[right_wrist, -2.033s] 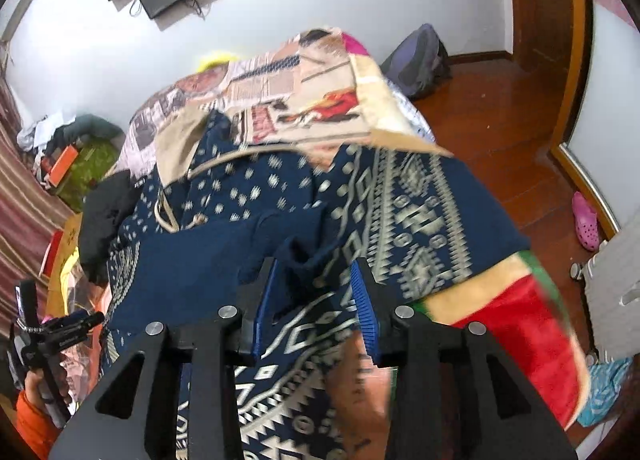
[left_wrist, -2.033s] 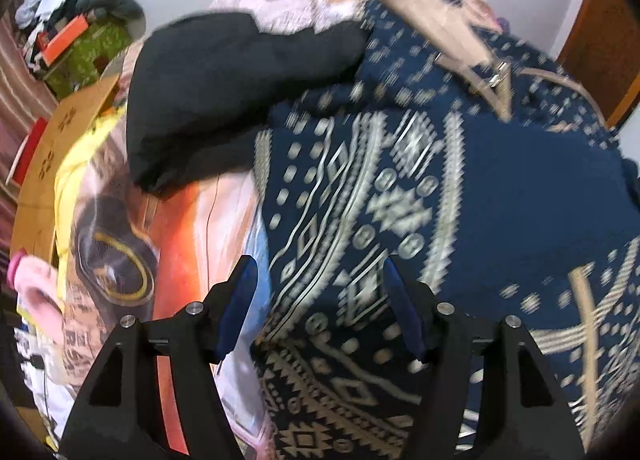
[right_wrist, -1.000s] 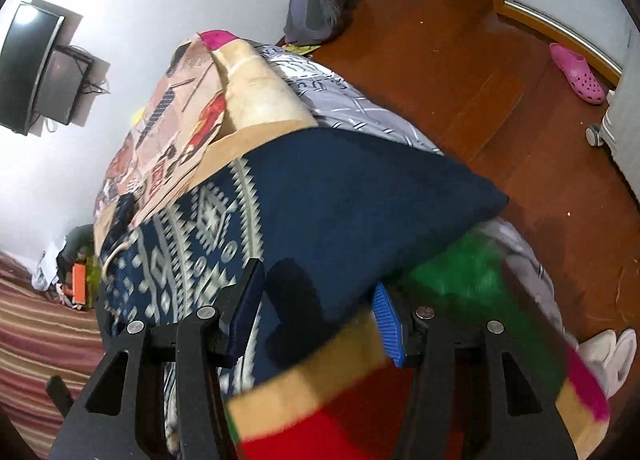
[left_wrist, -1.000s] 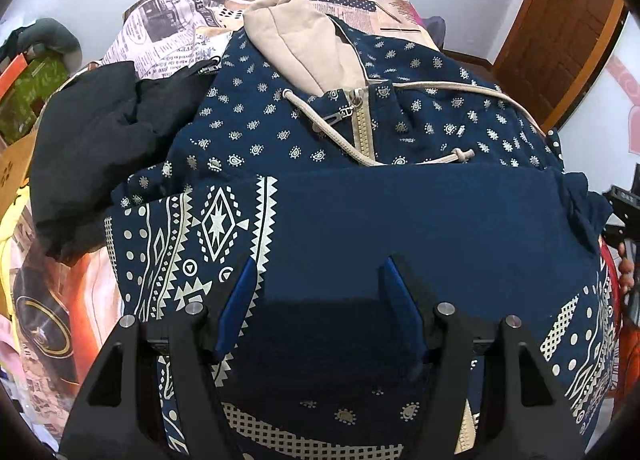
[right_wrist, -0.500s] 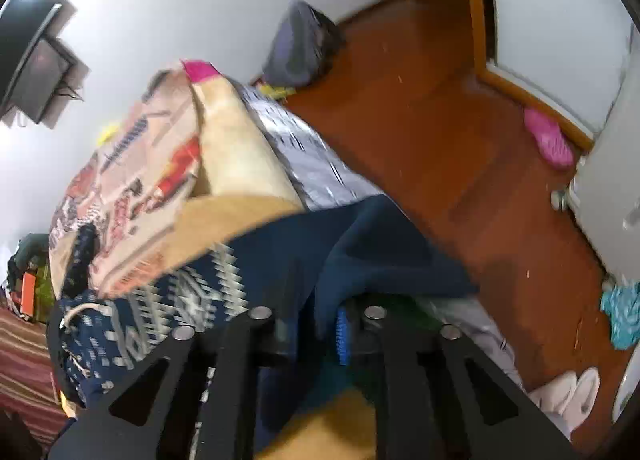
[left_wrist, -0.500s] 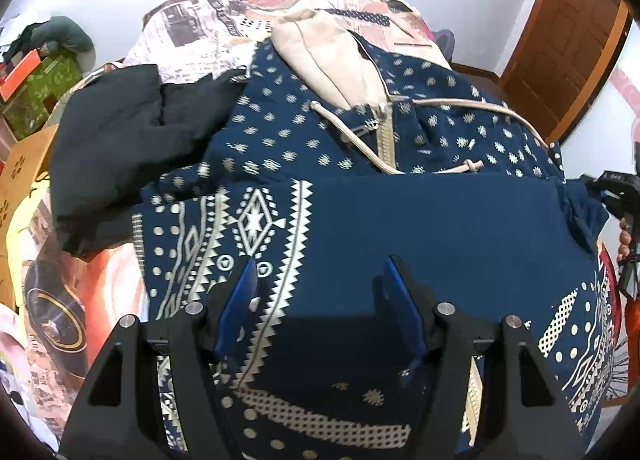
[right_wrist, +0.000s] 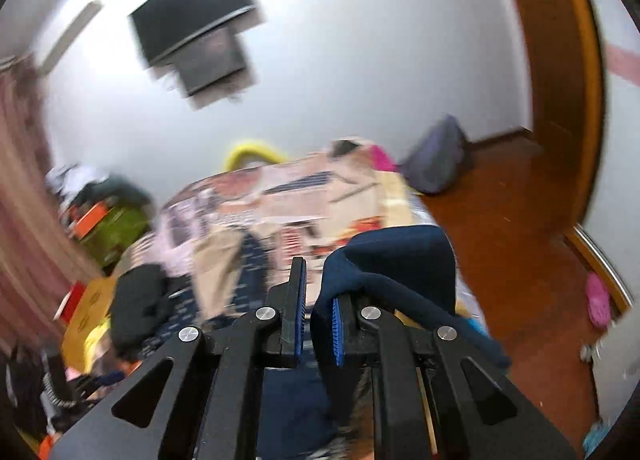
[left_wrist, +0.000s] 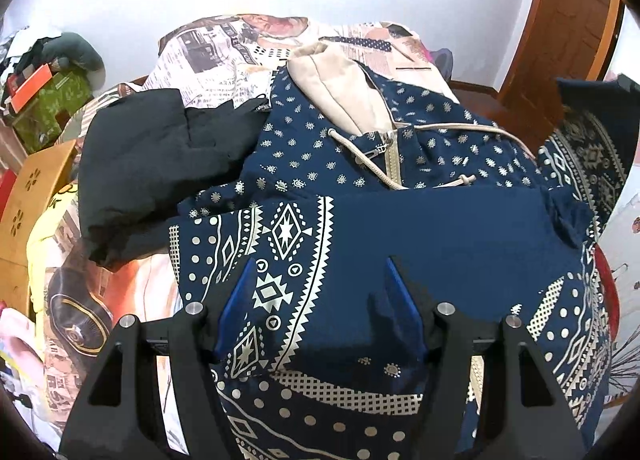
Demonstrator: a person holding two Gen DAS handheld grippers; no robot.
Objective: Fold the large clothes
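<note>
A navy hoodie (left_wrist: pixel 400 148) with a cream pattern, a beige hood and drawstrings lies spread on the bed, its lower part folded up as a plain navy panel. My left gripper (left_wrist: pixel 320 264) hovers open over the patterned hem, with nothing pinched. At the right edge of the left wrist view, a lifted part of the hoodie (left_wrist: pixel 592 112) hangs in the air. In the blurred right wrist view, my right gripper (right_wrist: pixel 318 284) is shut on a bunched fold of the navy hoodie fabric (right_wrist: pixel 400 256), which drapes over the right finger, high above the bed.
A black garment (left_wrist: pixel 160 148) lies left of the hoodie on the printed bedspread (left_wrist: pixel 224 48). A cardboard box (left_wrist: pixel 36 188) and green box (left_wrist: pixel 52 100) stand at left. At right are a wooden door (left_wrist: pixel 560 40), a backpack (right_wrist: pixel 436 156), wood floor (right_wrist: pixel 520 220) and a pink slipper (right_wrist: pixel 598 300).
My right gripper shut on the hoodie's navy edge and rose fast with it, its view swinging up toward the wall. My left gripper drew back and up slightly, still open.
</note>
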